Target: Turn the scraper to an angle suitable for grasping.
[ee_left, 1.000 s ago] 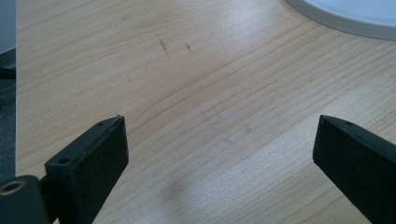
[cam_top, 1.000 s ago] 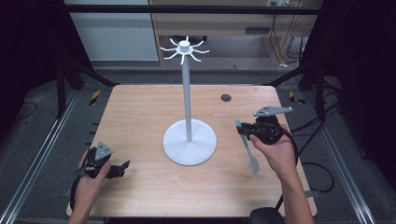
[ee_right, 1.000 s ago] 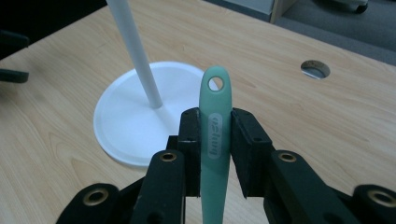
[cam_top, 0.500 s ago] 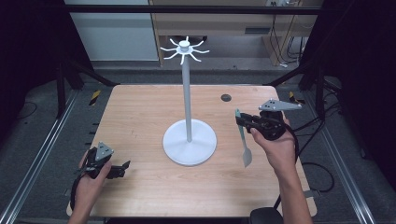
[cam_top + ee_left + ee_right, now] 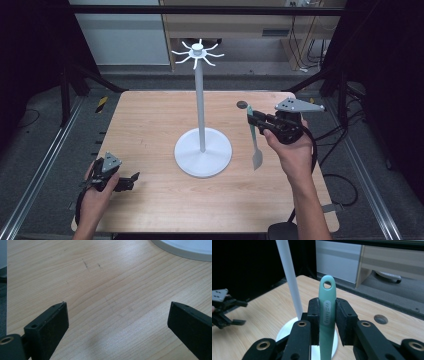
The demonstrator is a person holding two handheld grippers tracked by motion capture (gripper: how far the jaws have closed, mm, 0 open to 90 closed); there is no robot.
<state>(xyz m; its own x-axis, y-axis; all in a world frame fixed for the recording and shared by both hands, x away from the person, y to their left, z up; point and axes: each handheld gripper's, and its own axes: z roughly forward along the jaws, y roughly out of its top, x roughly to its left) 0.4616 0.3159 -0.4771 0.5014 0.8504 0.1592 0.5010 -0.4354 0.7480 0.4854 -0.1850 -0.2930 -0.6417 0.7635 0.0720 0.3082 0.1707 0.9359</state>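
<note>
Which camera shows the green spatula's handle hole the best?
The right gripper view. There the spatula stands close up between the right gripper's jaws, with the round hole at its top plain to see. The high view shows the whole spatula hanging blade-down beside the white stand, but too small to make out the hole.

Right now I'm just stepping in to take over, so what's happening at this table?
A person works with two handheld grippers. The right gripper is clamped on the handle of a teal spatula, holding it above the wooden table beside the white hook stand. The left gripper rests open near the table's front left corner, holding nothing.
</note>
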